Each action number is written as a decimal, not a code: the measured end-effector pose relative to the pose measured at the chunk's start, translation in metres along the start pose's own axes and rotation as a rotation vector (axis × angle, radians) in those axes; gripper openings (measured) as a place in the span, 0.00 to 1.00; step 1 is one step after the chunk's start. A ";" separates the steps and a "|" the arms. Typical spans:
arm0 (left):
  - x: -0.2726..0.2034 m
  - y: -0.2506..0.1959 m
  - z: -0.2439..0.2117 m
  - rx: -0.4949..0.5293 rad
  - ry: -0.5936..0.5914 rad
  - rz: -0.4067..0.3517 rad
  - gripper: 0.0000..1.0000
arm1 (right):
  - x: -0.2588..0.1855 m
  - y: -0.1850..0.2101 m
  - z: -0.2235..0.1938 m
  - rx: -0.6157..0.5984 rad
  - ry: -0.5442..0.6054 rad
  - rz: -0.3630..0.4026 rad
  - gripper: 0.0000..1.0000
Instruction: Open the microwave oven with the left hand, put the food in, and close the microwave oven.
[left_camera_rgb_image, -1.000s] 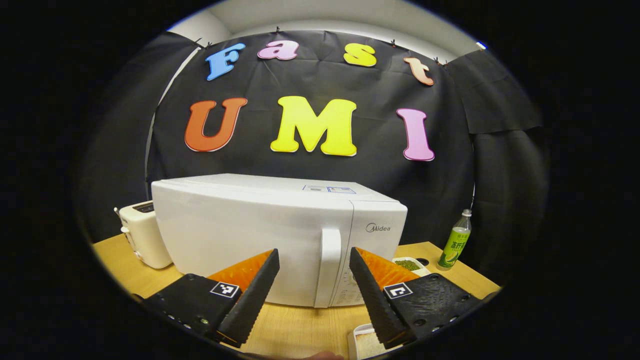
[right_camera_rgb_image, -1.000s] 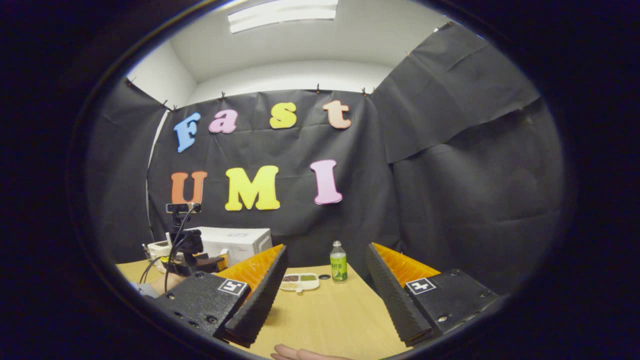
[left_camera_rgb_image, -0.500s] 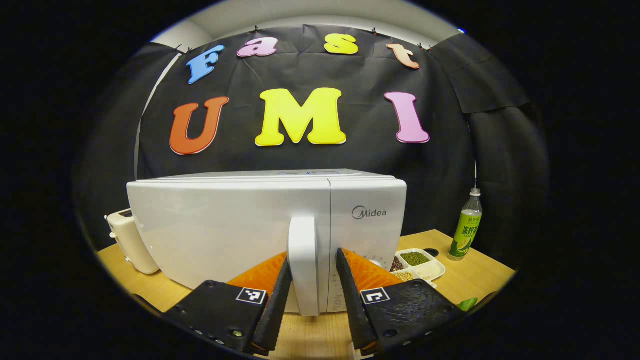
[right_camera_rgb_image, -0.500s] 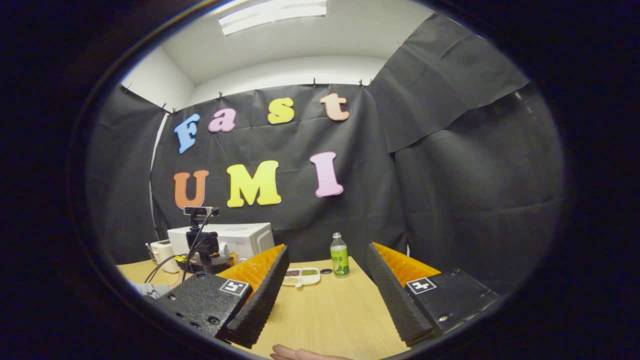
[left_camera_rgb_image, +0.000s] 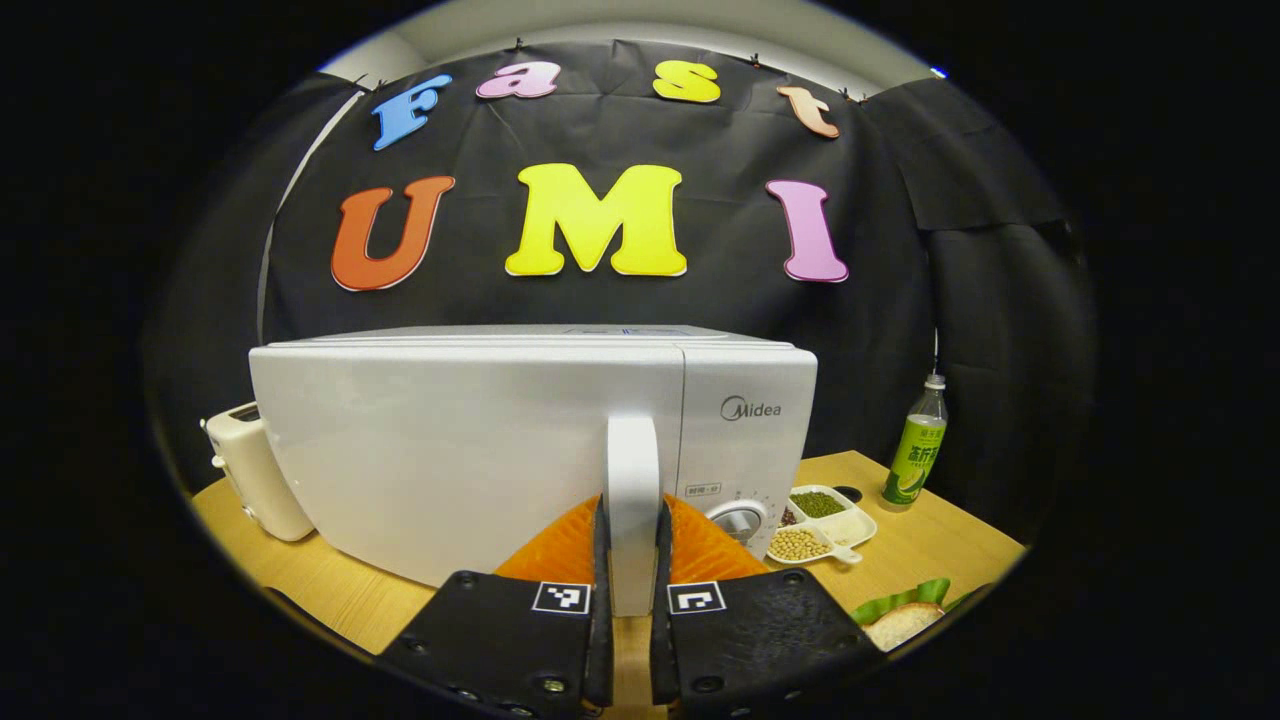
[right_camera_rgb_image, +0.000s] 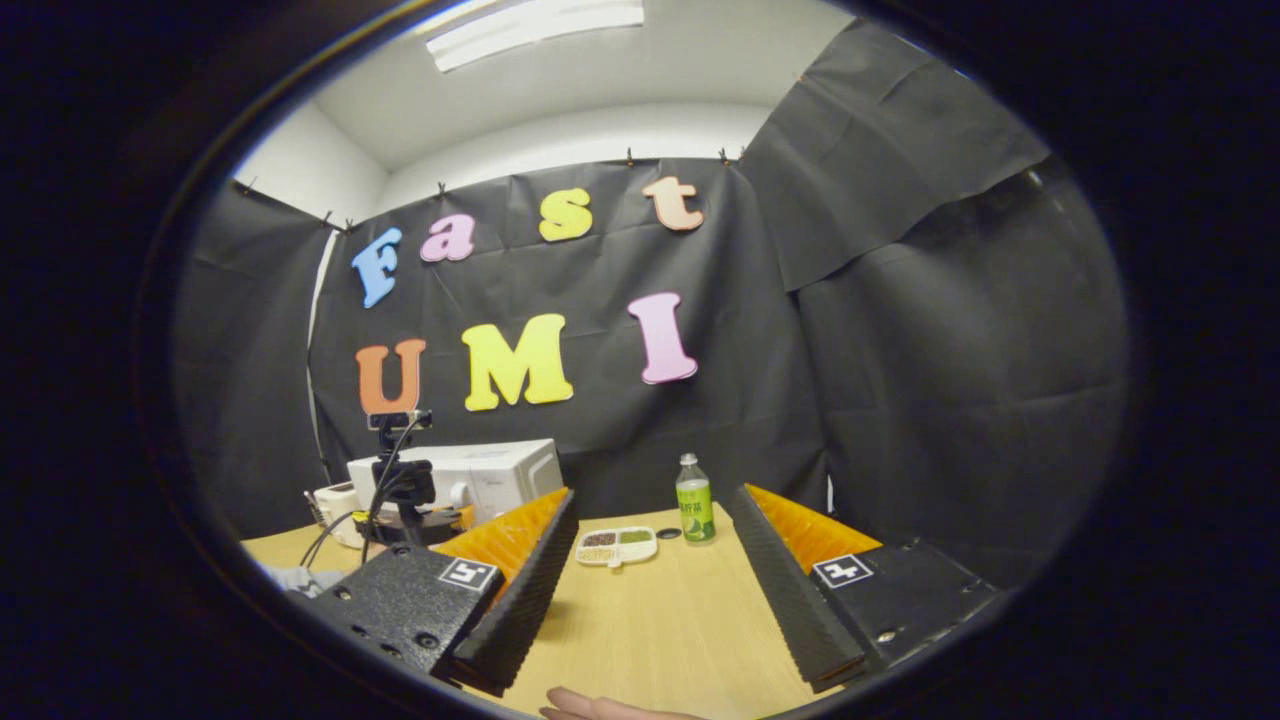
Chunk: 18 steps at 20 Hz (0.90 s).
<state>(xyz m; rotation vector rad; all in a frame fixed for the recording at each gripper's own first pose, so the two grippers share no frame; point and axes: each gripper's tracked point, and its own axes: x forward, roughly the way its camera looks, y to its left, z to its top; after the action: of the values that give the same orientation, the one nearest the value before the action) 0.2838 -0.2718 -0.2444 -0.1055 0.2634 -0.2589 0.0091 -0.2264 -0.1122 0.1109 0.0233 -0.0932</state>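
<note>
Both fingers of the left gripper (left_camera_rgb_image: 628, 620) pinched the handle (left_camera_rgb_image: 632, 480) of the closed microwave (left_camera_rgb_image: 480, 440) on the table (left_camera_rgb_image: 930, 550). Opening was underway; next, probably pull outward. Right gripper (right_camera_rgb_image: 655, 600) was spread.

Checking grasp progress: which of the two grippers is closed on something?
The left gripper: both fingers press the white microwave's upright door handle. The right gripper hangs open above the wooden table.
</note>
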 end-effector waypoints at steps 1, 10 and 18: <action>-0.002 -0.001 -0.001 -0.014 0.010 -0.011 0.14 | -0.003 0.002 0.003 -0.001 -0.006 0.005 0.99; 0.004 0.002 0.002 0.032 0.018 0.063 0.04 | -0.009 0.016 0.004 0.028 -0.018 0.043 0.99; -0.039 0.004 -0.007 0.007 0.027 -0.034 0.04 | -0.016 0.022 0.012 0.038 -0.040 0.059 0.99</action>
<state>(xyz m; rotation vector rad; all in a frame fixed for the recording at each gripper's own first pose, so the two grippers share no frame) 0.2460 -0.2582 -0.2421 -0.0996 0.2881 -0.2953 -0.0044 -0.2042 -0.0969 0.1472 -0.0220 -0.0366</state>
